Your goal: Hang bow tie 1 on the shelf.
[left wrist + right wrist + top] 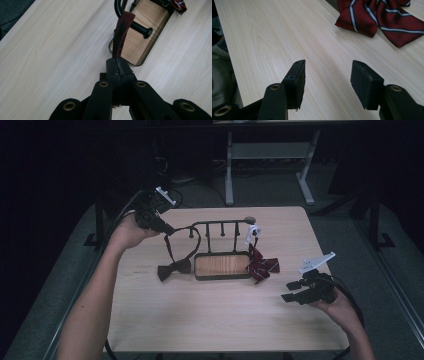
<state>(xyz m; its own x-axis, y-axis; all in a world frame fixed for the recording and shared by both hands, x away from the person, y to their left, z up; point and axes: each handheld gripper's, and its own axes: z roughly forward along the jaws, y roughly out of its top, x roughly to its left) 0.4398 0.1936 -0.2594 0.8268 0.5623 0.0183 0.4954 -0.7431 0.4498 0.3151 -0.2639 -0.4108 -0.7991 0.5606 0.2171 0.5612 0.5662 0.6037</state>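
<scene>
Right under the left gripper view's lens, your left gripper (117,68) has its jaws pressed together on the strap (122,35) of the dark bow tie (174,268), pinching the dark red band flat between the pads. That strap runs from your grip over the end of the black rack (220,224), and the bow itself rests on the table (210,320) just left of the rack's wooden base (222,264).

Expect the bow tie to be light, soft and limp; the band will probably sag and twist, and the bow will likely drag or swing if you lift. The strap is the sensible place to hold; keep it taut so the loop can clear or catch a peg.

The high view gives you the whole loop, the pegs and your right gripper (295,291), hovering at the table's right edge. The left gripper view alone lets you judge how the band sits in the pads. The right gripper view shows those jaws spread with nothing between them, facing the striped red bow tie (384,15).
</scene>
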